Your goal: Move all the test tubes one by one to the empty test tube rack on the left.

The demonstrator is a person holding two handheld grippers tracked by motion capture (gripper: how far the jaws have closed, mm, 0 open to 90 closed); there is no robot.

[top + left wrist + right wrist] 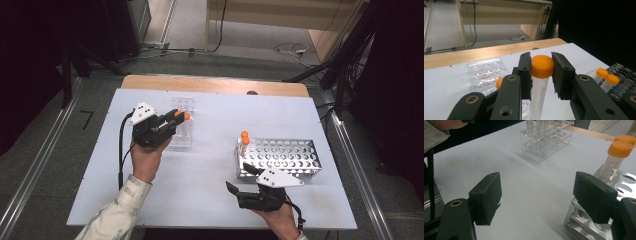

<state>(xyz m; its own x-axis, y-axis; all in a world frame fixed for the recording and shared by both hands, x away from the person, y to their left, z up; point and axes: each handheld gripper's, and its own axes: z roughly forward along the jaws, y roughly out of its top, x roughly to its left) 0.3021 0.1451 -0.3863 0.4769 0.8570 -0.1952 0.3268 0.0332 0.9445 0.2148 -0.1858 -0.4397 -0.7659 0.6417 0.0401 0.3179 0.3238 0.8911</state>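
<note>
Your left gripper (541, 72) is clamped on an orange-capped centrifuge tube (542, 67) over the clear acrylic rack (182, 122), at ten o'clock on the table (210, 190). Your right gripper (537, 200), jaws apart, rests by the metal rack (280, 157) at five o'clock.

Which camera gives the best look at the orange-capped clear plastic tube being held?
The left gripper view: the orange-capped clear plastic tube sits close up, its cap clamped between the left gripper jaws. The high view shows it small. In the right gripper view I cannot pick it out.
</note>
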